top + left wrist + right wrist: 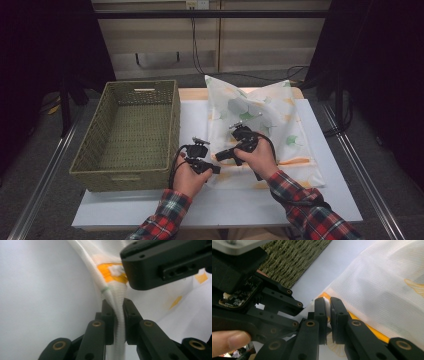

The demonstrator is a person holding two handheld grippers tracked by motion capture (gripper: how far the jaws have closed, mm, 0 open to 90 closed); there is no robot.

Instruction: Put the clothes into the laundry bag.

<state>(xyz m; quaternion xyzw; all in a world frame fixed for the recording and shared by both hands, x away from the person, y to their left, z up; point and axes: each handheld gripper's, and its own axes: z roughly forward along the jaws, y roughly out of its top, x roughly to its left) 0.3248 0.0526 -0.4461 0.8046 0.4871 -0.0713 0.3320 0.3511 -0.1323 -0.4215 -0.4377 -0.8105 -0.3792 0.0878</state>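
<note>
At pillowcase (260,125) near corner, both grippers are pinching fabric: left gripper (119,312), right gripper (328,312). Next: probably lifting toward basket (131,131).

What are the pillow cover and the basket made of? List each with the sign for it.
Pillow cover: thin woven fabric, matte white with orange and green print; fine ribbed weave shows in the gripper views, and it folds softly between the left gripper jaws. Fibre unclear.
Basket: woven olive-green strands, like wicker or paper cord; plaited texture, matte.
</note>
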